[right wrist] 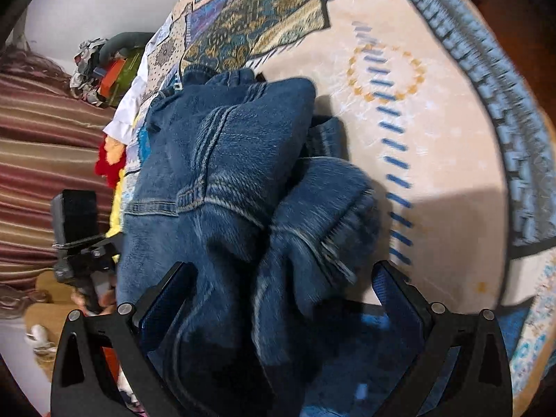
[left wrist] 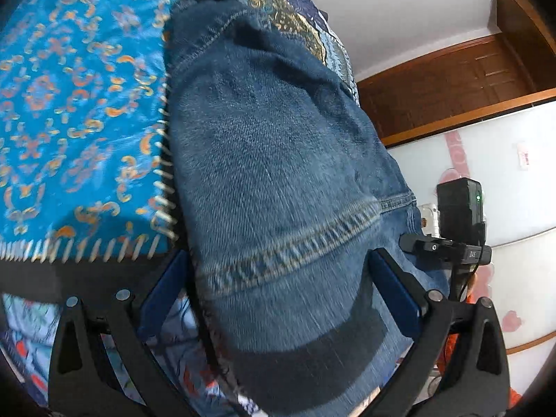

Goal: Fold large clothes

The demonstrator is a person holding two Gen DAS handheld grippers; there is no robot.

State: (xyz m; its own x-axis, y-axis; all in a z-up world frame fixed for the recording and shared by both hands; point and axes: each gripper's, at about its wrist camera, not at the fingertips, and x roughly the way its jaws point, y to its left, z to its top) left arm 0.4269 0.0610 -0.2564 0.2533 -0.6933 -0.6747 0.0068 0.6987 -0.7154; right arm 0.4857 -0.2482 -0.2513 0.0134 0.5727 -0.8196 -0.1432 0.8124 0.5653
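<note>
Left gripper (left wrist: 278,292): we keep it spread, denim between its fingers, no pinch.
Right gripper (right wrist: 281,299): spread likewise, straddling bunched cloth.
Jeans (right wrist: 222,160): heaped on bed (right wrist: 434,139), half folded, awaiting flattening.

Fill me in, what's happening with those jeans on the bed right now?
A person is folding blue jeans on a patterned bedspread with two handheld grippers. The left gripper and the right gripper both have their fingers spread wide with denim bunched between them, neither clamped. The jeans lie doubled over and lumpy, not yet a flat fold.
</note>
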